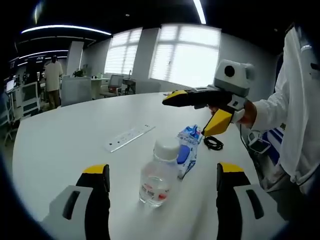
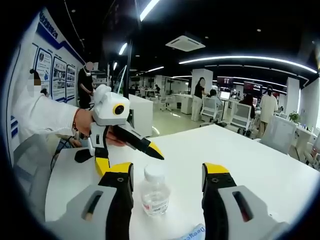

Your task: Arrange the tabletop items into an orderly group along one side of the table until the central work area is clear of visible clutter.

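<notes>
A clear plastic bottle point(image 1: 159, 172) with a white cap stands upright near the middle of a white table point(image 1: 60, 145), framed between the wide-apart jaws of the left gripper point(image 1: 162, 182), which holds nothing. In the right gripper view the same bottle point(image 2: 154, 192) sits between the jaws of the right gripper point(image 2: 167, 175), also spread and empty, so both tools face it from opposite sides. Just beside the bottle lies a blue-and-white packet point(image 1: 189, 150), apparently touching or nearly touching it; a white power strip point(image 1: 130, 137) lies apart on the open tabletop, and a black coiled cable point(image 1: 213, 143) rests near the table edge by the person's white sleeve point(image 1: 280, 110). The other gripper hangs above the table in each view, its yellow-tipped jaws parted. The clearing job looks to be at an early stage, with the items scattered across the central area and none yet lined up along a side. The step in hand appears to be the approach to the bottle; the next move likely calls for one gripper to close on its body below the cap without knocking the packet, then carry it to one side.
</notes>
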Available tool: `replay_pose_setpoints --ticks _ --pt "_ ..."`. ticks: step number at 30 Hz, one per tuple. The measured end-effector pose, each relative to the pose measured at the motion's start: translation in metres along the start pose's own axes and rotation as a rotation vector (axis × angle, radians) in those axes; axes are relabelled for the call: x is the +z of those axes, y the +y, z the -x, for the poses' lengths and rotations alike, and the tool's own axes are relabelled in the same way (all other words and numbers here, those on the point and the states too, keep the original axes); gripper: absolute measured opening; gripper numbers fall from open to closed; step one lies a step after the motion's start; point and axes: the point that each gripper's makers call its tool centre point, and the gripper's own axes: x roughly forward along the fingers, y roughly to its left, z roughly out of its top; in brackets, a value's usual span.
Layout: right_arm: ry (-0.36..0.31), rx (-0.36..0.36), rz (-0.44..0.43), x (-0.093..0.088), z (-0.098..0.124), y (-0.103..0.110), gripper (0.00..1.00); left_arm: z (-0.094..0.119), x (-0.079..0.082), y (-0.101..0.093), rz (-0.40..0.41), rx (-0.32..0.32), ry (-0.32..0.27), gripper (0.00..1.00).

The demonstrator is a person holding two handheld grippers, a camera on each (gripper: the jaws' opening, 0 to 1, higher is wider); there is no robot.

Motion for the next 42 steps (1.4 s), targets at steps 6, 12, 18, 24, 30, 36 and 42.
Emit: replay_pose_setpoints --ticks 6,12,18,24,30,36,42 --pt "0.005 0.008 0.002 0.001 0.008 0.005 0.60 0.009 0.008 -0.005 -0.002 0.015 -0.008 0.95" --pt "0.014 0.013 0.000 0.002 0.017 0.009 0.63 0.017 0.014 -0.015 -0.011 0.021 -0.012 0.96" --pt "0.017 0.015 -0.008 0.001 0.030 0.012 0.64 0.026 0.019 -0.028 -0.018 0.031 -0.016 0.98" --pt "0.032 0.030 -0.013 -0.002 0.043 0.019 0.67 0.032 0.021 -0.043 -0.025 0.038 -0.019 1.00" --pt "0.054 0.064 -0.024 -0.008 0.054 0.030 0.68 0.039 0.019 -0.057 -0.026 0.048 -0.022 1.00" --pt "0.094 0.107 -0.041 -0.021 0.068 0.045 0.68 0.046 0.013 -0.069 -0.009 0.065 -0.028 1.00" --pt "0.129 0.148 -0.060 -0.032 0.080 0.061 0.68 0.054 0.006 -0.084 0.007 0.078 -0.031 1.00"
